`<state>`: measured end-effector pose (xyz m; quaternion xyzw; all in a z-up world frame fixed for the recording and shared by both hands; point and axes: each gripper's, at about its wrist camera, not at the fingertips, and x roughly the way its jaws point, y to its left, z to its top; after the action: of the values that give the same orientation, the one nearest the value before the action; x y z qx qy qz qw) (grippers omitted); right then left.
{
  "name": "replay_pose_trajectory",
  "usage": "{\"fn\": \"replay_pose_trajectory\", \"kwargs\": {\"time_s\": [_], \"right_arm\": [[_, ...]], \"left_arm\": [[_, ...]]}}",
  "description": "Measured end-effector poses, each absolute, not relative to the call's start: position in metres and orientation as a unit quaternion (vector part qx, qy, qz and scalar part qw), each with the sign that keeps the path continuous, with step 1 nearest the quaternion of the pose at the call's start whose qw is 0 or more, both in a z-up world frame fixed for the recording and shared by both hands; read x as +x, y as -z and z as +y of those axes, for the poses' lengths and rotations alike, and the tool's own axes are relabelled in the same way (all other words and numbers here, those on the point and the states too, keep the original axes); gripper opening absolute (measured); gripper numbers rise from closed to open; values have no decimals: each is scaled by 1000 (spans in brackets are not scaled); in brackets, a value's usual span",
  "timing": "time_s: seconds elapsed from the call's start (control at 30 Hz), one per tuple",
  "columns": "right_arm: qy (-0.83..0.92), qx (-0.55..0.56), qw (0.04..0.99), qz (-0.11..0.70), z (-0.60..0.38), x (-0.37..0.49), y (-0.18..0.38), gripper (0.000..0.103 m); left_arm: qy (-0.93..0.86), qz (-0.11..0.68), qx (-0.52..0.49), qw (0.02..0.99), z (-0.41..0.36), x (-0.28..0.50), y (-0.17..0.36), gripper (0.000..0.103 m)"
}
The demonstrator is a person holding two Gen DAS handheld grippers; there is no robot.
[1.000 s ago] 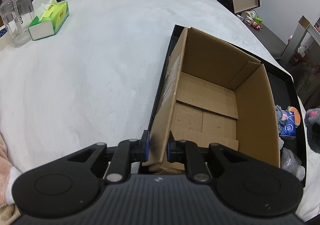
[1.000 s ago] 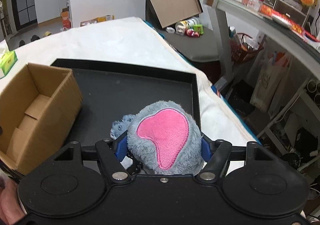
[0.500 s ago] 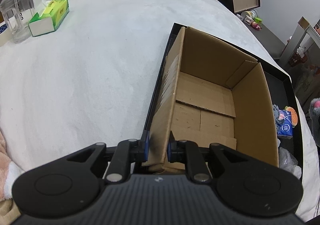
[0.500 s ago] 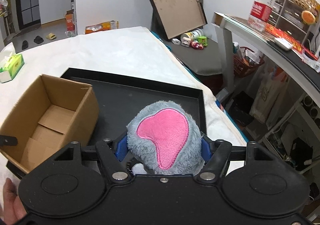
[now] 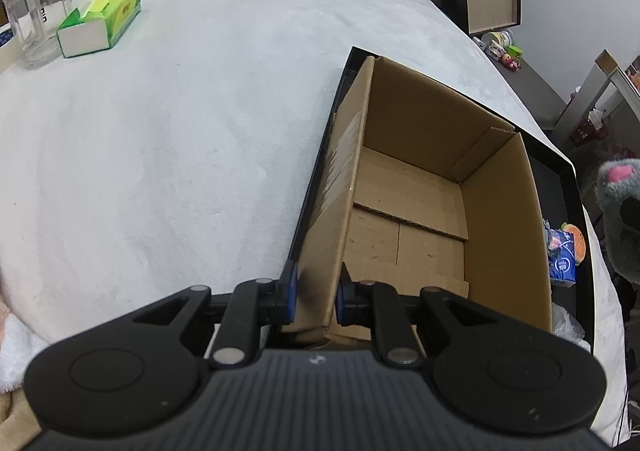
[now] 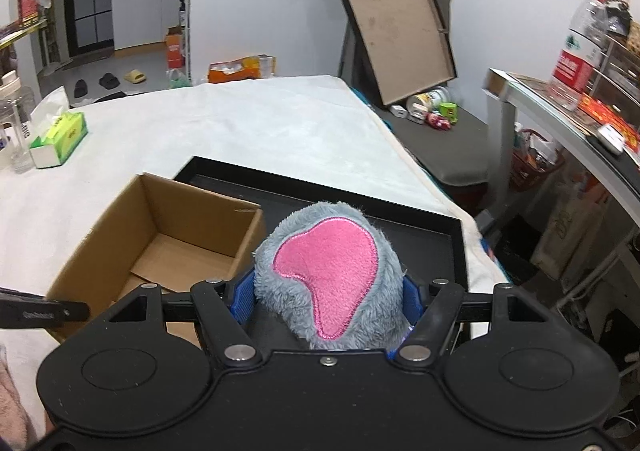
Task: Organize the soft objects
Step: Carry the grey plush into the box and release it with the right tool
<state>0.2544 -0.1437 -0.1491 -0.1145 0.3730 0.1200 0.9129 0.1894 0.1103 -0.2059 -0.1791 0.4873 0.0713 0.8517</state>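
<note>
An open cardboard box [image 5: 420, 187] stands empty in the left part of a black tray [image 5: 560, 187]. My left gripper [image 5: 314, 297] is shut on the near left wall of the box, one pad outside and one inside. My right gripper [image 6: 326, 297] is shut on a grey plush toy [image 6: 332, 279] with a pink patch, held above the tray just right of the box [image 6: 160, 235]. The same plush toy [image 5: 620, 211] shows at the right edge of the left wrist view. A blue packet and an orange soft toy [image 5: 564, 255] lie in the tray beside the box.
A green tissue box [image 5: 100, 23] and a clear plastic jug [image 5: 34, 11] stand at the far left of the white-covered table [image 5: 180, 131]. A crumpled clear bag [image 5: 566, 325] lies in the tray's near corner. A framed board [image 6: 396, 31] leans against the wall beyond the table.
My right gripper has lifted the plush toy and carried it left, toward the box. The left gripper has kept its hold on the box wall.
</note>
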Motion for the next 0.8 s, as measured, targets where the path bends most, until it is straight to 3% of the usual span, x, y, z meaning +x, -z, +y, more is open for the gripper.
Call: {"fn": "replay_pose_trajectory", "kwargs": {"time_s": [0.8], "right_arm": [[-205, -125, 899, 366, -49, 270, 159, 70]], "left_arm": [[-76, 486, -215, 843, 123, 189, 208, 17]]}}
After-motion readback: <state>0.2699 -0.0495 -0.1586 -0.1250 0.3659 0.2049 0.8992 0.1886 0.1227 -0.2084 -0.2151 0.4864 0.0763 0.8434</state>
